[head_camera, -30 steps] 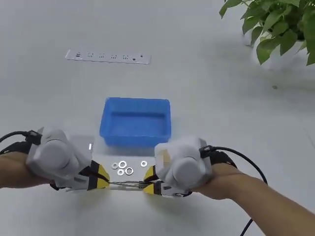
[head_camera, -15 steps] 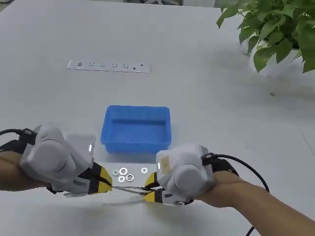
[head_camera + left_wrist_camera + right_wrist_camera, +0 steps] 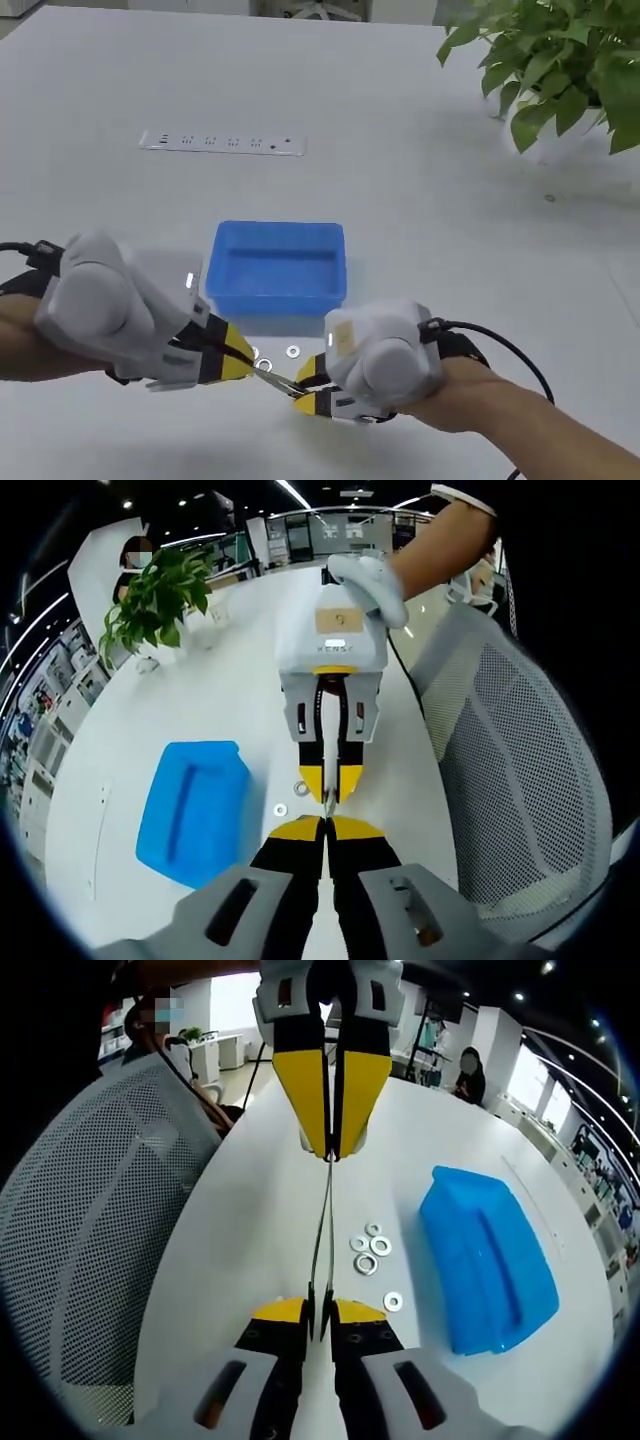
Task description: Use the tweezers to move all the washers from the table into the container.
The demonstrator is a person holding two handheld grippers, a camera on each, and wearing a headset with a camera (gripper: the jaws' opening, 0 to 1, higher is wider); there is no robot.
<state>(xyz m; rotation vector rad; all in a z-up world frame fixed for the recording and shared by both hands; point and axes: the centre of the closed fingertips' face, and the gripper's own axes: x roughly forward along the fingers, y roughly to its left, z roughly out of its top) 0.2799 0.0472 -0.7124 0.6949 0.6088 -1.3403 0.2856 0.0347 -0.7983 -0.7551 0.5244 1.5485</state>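
The left gripper (image 3: 327,823) and right gripper (image 3: 318,1312) both pinch narrow on the thin metal tweezers (image 3: 322,1225), just nearside of small silver washers (image 3: 366,1263) lying before the blue rectangular plastic container (image 3: 440,1230). An uneven pull could drop the tweezers, scattering washers.

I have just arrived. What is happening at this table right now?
A person holds a gripper in each hand. The left gripper and the right gripper are both shut on the tweezers, one at each end. The washers lie on the white table near the blue container, and I see no washer inside it yet.
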